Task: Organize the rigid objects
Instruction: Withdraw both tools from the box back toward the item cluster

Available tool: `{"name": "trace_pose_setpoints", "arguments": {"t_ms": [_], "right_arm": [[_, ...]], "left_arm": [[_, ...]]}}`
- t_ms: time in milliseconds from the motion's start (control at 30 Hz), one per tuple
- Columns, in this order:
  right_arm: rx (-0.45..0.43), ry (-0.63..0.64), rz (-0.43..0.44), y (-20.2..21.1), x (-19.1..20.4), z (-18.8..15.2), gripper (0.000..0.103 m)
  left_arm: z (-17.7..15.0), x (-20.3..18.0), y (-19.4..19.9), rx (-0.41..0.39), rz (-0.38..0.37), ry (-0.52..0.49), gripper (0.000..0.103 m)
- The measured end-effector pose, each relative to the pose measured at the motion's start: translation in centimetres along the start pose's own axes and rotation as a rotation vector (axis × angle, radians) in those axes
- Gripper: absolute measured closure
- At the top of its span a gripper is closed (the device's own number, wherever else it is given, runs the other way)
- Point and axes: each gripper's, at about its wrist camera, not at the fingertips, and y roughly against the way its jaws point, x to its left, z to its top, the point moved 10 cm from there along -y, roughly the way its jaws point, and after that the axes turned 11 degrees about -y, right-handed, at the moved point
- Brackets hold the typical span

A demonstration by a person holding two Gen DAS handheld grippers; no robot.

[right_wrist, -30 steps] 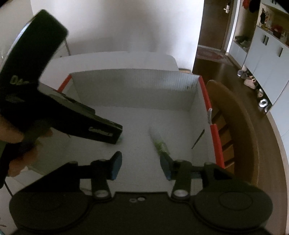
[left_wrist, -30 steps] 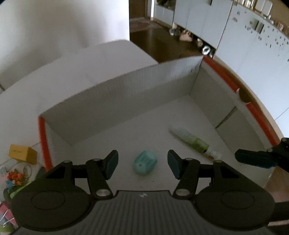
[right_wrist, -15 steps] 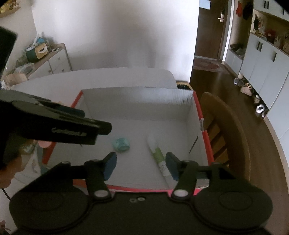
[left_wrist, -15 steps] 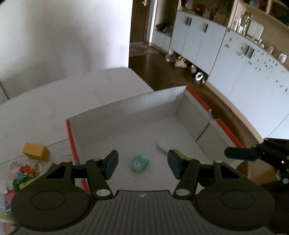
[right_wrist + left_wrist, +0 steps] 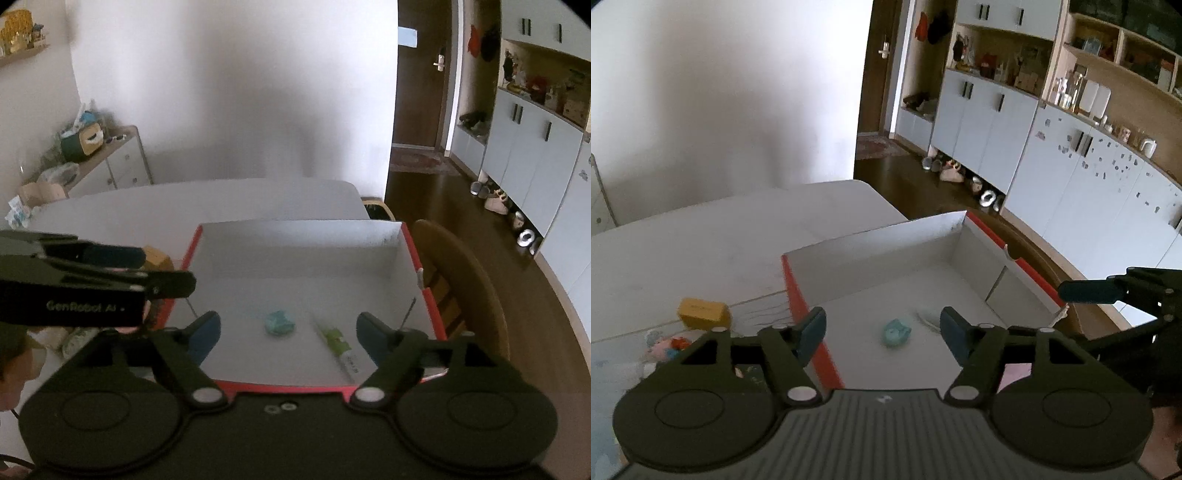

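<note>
A red-edged white box (image 5: 871, 254) (image 5: 295, 240) stands on the white table. Inside lie a small teal object (image 5: 897, 331) (image 5: 279, 322) and a green-and-white tube (image 5: 338, 345), which shows only as a blur (image 5: 928, 316) in the left wrist view. My left gripper (image 5: 882, 334) is open and empty, held above the box's near left corner. My right gripper (image 5: 289, 334) is open and empty too, above the box's near edge. Each gripper shows in the other's view: the right one (image 5: 1108, 291) at the right, the left one (image 5: 92, 280) at the left.
Left of the box lie a yellow block (image 5: 703, 313) (image 5: 157, 256) and several small colourful toys (image 5: 668, 343). A wooden chair (image 5: 465, 284) stands right of the box. White cabinets (image 5: 1071, 177) line the far wall. A hand (image 5: 14, 369) is at the left edge.
Both grippers have pulled back and up from inside the box, so it looks smaller and farther. The teal object and the tube stay on the box floor.
</note>
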Motion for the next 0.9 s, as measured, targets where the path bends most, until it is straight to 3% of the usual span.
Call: {"name": "trace_pose_setpoints", "arguments": {"t_ms": [167,267,467,667,900], "right_arm": [[-0.032,-0.024,0.005,0.7,2.1,-0.3,0.014],[-0.053,-0.031,0.011,1.0,3.8,-0.5,0.010],[-0.087,-0.018,0.030,1.3,7.8,-1.4,0.004],[-0.103,-0.025,0.036,1.1,11.2,-2.5,0.001],[-0.092,-0.069,0.040,-0.1,13.9,-3.9,0.001]], "left_arm": [[-1.5,2.0,2.4,-0.027,-0.010,0.004,0.033],[-2.5,3.6,3.8,-0.044,-0.007,0.006,0.022],[-4.6,7.3,5.9,-0.055,0.001,0.022,0.021],[-6.5,10.8,7.9,-0.074,0.056,0.010,0.019],[-9.8,15.1,8.8,-0.037,0.079,0.033,0.019]]}}
